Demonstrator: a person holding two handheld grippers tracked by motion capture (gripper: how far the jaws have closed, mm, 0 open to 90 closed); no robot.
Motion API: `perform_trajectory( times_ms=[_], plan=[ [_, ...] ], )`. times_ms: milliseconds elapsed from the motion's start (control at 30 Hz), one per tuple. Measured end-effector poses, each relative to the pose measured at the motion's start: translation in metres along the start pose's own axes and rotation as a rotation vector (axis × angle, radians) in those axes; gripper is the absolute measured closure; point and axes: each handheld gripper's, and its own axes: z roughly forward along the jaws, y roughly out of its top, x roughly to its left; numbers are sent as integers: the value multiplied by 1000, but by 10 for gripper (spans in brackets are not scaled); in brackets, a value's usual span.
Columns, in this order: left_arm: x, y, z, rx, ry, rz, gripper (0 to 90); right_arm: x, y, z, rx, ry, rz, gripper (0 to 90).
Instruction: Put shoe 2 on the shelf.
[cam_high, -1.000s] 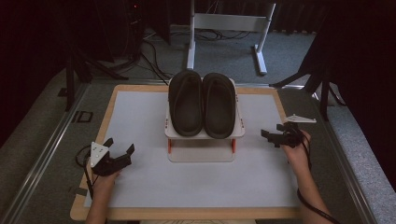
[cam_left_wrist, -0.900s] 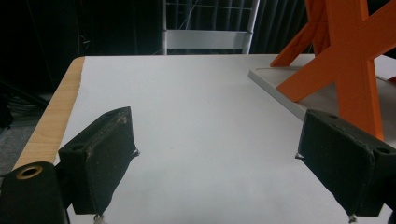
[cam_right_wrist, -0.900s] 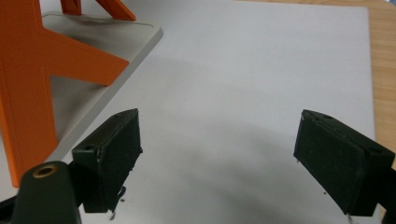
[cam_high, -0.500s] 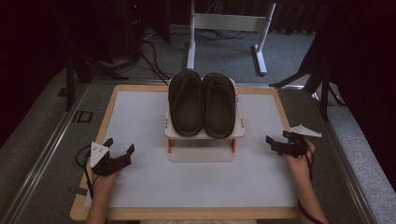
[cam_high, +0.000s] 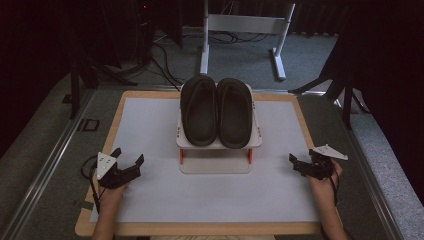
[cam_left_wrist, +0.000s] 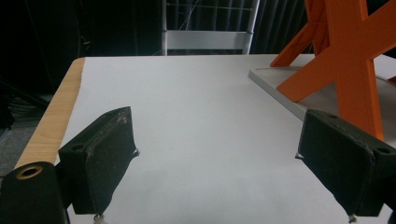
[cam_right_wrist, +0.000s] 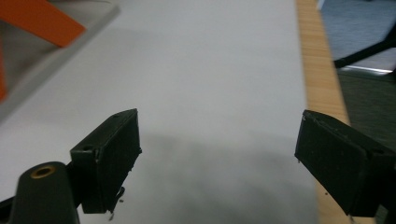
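Note:
Two dark slippers (cam_high: 218, 111) lie side by side, toes away from me, on a small white rack (cam_high: 256, 141) with orange legs (cam_left_wrist: 346, 59) at the table's middle. My left gripper (cam_high: 129, 155) rests low at the front left of the white mat (cam_high: 150, 125), open and holding nothing. In the left gripper view its jaws (cam_left_wrist: 217, 161) stand wide apart over bare mat, with the rack to their right. My right gripper (cam_high: 301, 160) sits at the front right, open and holding nothing. The right gripper view has its jaws (cam_right_wrist: 217, 151) spread over the mat near the wooden edge (cam_right_wrist: 318, 70).
The table has a light wooden rim (cam_high: 115, 125) and stands within a grey metal frame (cam_high: 45, 165). A white stand (cam_high: 245, 25), cables and dark tripod legs (cam_high: 345, 85) are on the carpet behind it. The rack's white base plate (cam_left_wrist: 280, 86) lies on the mat.
My right gripper has drawn back toward the table's front edge. The left gripper and the slippers have stayed put.

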Motion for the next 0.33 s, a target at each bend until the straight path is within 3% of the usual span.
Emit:
perform_trajectory(
  times_ms=[333],
  plan=[
    [0,0,0,-2,-1,-1,108,2,-4,2,5,-20,-17,135]
  ],
)
